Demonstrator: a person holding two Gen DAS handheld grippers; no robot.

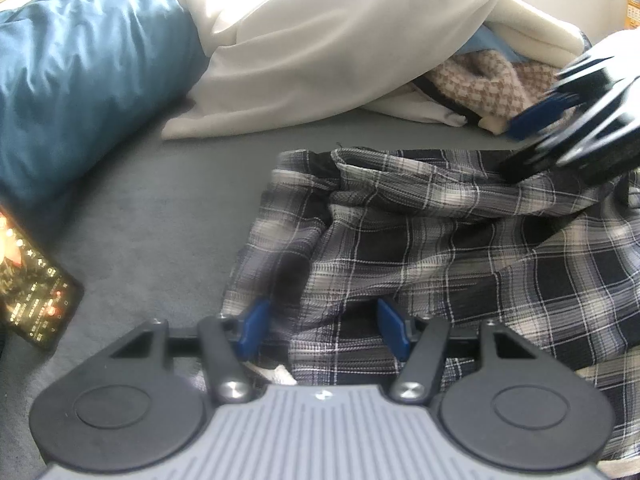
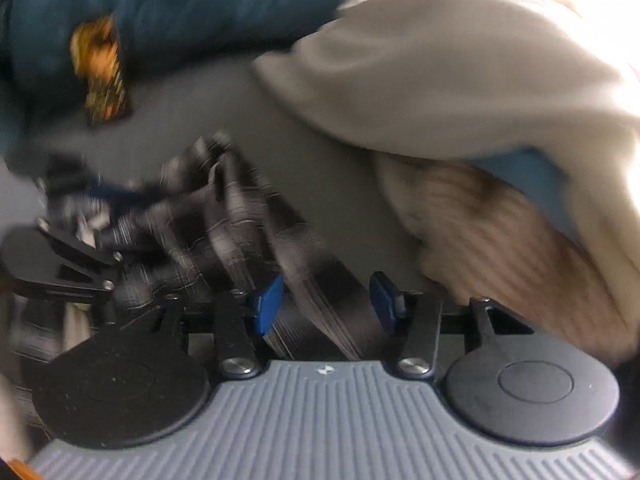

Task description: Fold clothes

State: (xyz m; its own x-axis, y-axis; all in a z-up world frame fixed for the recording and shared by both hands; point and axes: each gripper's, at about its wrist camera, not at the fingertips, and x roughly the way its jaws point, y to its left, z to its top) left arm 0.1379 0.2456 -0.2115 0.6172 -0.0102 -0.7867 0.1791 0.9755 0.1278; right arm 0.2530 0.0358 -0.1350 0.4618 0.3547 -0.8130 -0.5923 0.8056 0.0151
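Your plaid shirt (image 1: 460, 248) lies rumpled on the grey bed (image 1: 160, 208), your left tool (image 1: 322, 330) stands apart over its near hem and your right tool (image 2: 326, 300) apart astride a fold, so I judge you are gathering edges and must clamp next.

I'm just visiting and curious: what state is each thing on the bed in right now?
Plaid shirt: crumpled, unfolded.
Left claw: open, over the shirt's near edge.
Right claw: open, shirt fabric between its fingers.
Phone: screen lit.
White garment: heaped, unfolded.
Blue duvet: bunched up.
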